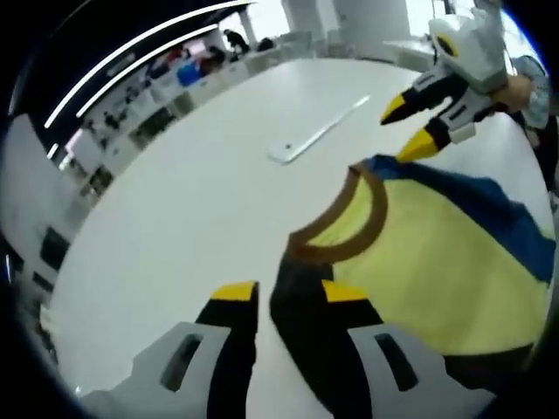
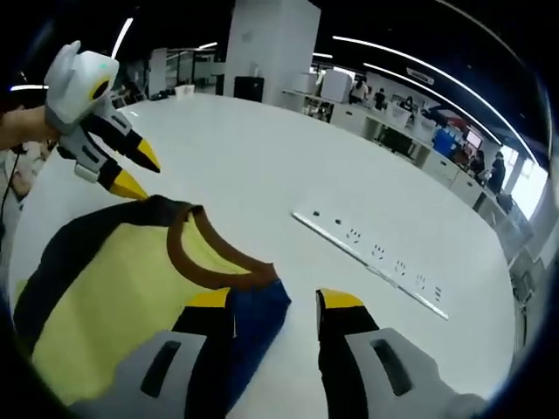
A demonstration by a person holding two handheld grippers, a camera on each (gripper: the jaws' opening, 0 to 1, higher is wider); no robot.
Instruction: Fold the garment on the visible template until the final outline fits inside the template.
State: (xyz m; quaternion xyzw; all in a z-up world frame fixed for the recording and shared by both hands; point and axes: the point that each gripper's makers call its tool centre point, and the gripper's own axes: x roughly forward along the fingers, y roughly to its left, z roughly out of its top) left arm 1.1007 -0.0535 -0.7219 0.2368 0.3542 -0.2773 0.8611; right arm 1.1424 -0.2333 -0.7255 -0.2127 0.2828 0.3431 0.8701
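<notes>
Shirt [image 2: 113,297] lies on the white surface [image 2: 262,148], apparently still unfolded. Left tool [image 1: 288,292] and right tool [image 2: 275,301] both stand wide at its shoulders; folding remains.

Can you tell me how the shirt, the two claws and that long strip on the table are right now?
Yellow fabric shirt with brown collar and blue sleeves: spread on the table, not yet folded.
Left claw: open, at the collar.
Right claw: open, over the blue sleeve.
Long white socket strip: lying flat on the round white table.

Garment [image 1: 437,253] on table [image 1: 175,227] — power strip [image 1: 319,131] behind.
</notes>
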